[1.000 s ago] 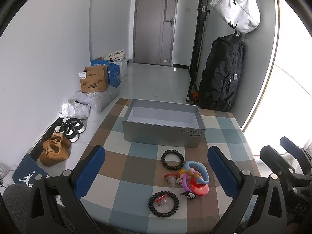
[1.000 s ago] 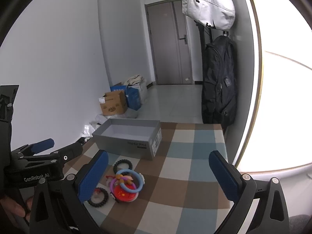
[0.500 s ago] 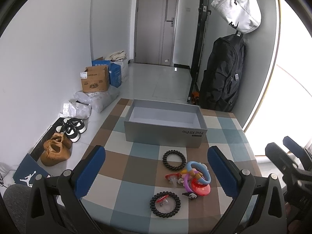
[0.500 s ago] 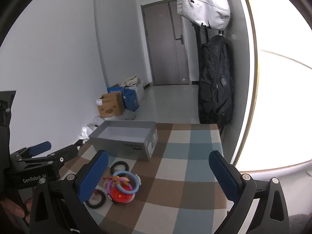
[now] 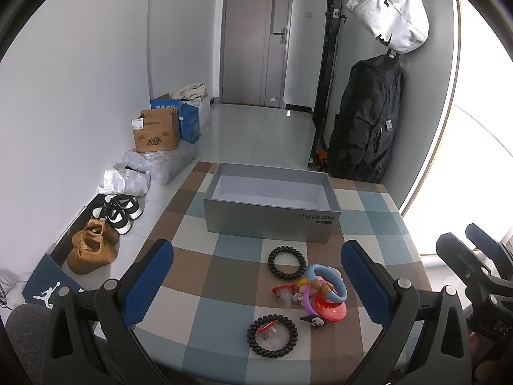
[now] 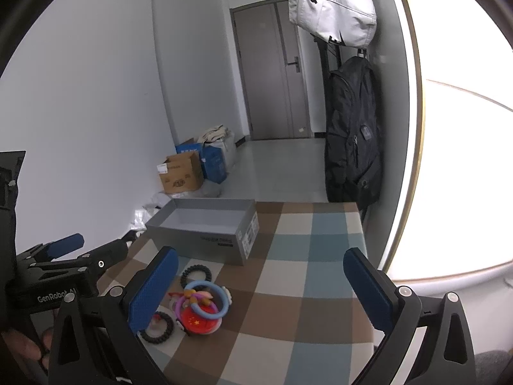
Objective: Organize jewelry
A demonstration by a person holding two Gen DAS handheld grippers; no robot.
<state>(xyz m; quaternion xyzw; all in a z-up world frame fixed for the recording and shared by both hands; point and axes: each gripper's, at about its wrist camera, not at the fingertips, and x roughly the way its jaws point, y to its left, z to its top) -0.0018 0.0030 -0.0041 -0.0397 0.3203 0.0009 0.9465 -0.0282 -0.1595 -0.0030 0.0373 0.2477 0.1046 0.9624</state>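
An open grey box (image 5: 271,205) stands at the far side of a checked table (image 5: 205,317); it also shows in the right wrist view (image 6: 205,227). In front of it lie a black coil hair tie (image 5: 287,263), a pile of coloured rings and a red badge (image 5: 323,295), and a second black coil tie (image 5: 272,336) with a red clip inside. The pile shows in the right wrist view (image 6: 202,308) too. My left gripper (image 5: 256,285) is open and empty above the table's near side. My right gripper (image 6: 259,292) is open and empty to the right of the pile.
Shoes (image 5: 105,224), cardboard boxes (image 5: 157,131) and bags lie on the floor at the left. A black backpack (image 5: 365,125) and a white bag (image 5: 391,12) hang on the right wall. A bright window is at the right.
Both grippers have shifted slightly; the right wrist view has swung a little to the right. Both stay open and nothing on the table has moved.
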